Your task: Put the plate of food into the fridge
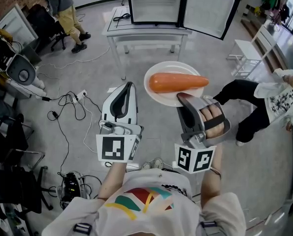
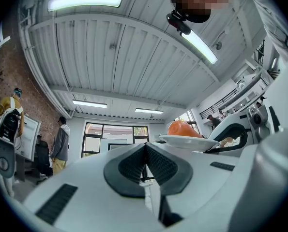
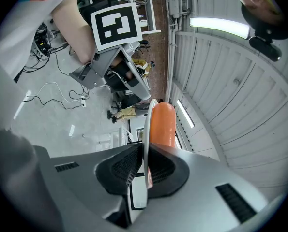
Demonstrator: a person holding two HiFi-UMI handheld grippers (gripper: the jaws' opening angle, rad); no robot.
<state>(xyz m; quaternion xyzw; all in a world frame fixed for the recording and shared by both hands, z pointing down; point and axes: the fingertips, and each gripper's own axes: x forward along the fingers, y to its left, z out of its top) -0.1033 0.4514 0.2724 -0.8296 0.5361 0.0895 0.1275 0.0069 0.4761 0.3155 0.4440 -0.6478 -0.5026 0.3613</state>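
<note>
The right gripper view shows what the head view cannot: the white plate [image 3: 147, 122] passes edge-on between the two dark pads [image 3: 127, 167], which are clamped on its rim. The orange food, apparently a whole carrot [image 3: 162, 124], lies on the plate's right face in that view. From the head view the right gripper [image 1: 184, 99] grips the plate's near rim, and the plate [image 1: 162, 93] is carried level in the air. It is in front of the person and well short of the white table [image 1: 146, 32] at the far side.

The left gripper view shows its own jaws pressed together with nothing between them, and the plate and carrot just beyond to the right. In the head view the left gripper [image 1: 128, 86] hangs just left of the plate, apart from it.

A hand [image 1: 212, 118] is wrapped through the right gripper's handle, the forearm running back to the body.

The open fridge [image 1: 153, 4] stands on the table, its door [image 1: 209, 10] swung to the right. Its upper part is cut off by the frame edge.
</note>
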